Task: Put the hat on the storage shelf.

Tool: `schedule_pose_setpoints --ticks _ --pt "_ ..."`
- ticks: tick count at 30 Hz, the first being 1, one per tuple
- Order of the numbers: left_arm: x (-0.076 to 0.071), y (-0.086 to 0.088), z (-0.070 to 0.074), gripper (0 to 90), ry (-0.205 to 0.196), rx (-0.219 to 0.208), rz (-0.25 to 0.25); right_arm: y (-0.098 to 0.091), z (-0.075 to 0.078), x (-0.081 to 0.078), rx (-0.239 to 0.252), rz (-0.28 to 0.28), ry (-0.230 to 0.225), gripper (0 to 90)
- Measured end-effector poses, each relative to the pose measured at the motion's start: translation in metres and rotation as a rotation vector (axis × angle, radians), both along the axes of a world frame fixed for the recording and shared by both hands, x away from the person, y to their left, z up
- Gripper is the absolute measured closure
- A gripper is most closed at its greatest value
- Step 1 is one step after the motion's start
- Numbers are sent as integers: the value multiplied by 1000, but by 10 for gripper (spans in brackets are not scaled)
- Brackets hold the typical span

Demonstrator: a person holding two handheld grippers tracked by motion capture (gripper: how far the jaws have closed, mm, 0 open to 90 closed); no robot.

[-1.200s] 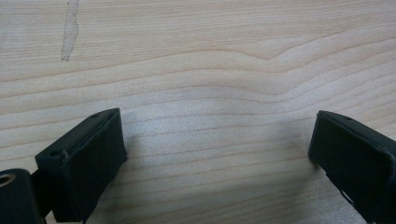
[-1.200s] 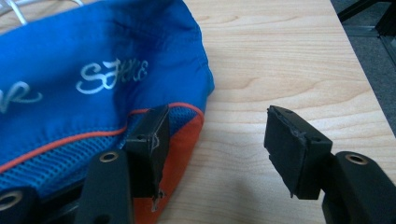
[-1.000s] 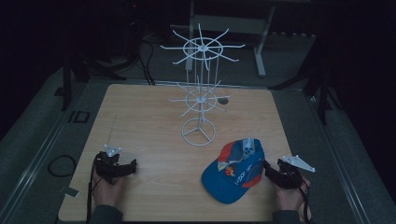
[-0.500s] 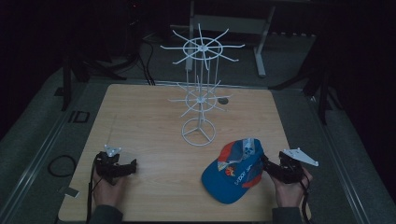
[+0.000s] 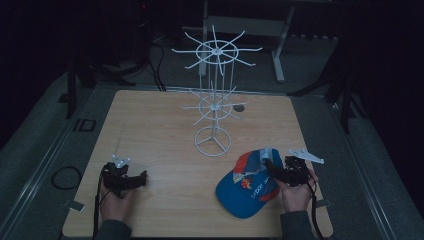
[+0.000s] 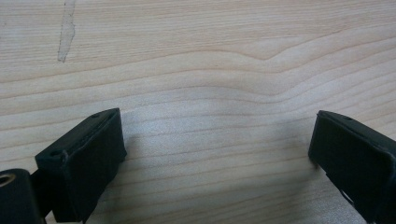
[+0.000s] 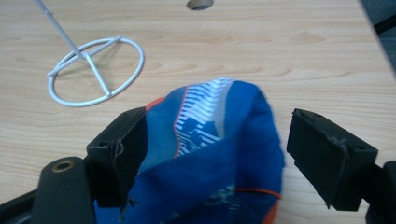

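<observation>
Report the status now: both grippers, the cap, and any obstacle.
Left gripper open over bare table. Right gripper open, jaws astride blue cap, one touching. White wire rack stands beyond.

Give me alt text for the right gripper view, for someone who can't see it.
A blue cap with white stripes and orange trim sits between the open black jaws of the right gripper, its crown bulging up between them. Behind it on the light wooden table stands the white ring base of a wire rack, with a round hole at the table's far edge.

Dim room, light wooden table (image 5: 150, 125), grey floor (image 5: 30, 165), metal frame legs (image 5: 280, 45) behind
</observation>
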State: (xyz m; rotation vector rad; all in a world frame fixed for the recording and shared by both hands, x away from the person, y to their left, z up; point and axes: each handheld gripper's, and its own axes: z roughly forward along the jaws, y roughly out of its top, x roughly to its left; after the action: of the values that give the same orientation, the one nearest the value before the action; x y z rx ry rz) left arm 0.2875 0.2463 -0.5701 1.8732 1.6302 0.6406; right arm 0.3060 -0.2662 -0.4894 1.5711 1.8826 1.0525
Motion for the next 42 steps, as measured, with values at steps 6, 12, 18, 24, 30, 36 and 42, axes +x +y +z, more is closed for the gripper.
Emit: schedule_pose_setpoints --ticks 6,12,18,24,30,36,42 --pt "0 0 0 40 -1 0 0 6 -7 10 9 6 54 202" --pt "0 -1 0 40 -2 1 -1 10 -18 23 0 -8 127 216" --pt "0 -1 0 40 -2 1 -1 12 -28 33 -30 -9 205 401" --pt "0 -1 0 40 -3 -1 -1 13 -29 36 -53 22 235 820" --pt "0 -1 0 40 -4 0 -2 14 -22 36 -73 66 216 891" --pt "0 -1 0 40 -3 0 -4 17 -10 32 -76 100 177 892" --pt "1 -1 0 40 -3 1 -4 20 1 29 -83 129 137 892"
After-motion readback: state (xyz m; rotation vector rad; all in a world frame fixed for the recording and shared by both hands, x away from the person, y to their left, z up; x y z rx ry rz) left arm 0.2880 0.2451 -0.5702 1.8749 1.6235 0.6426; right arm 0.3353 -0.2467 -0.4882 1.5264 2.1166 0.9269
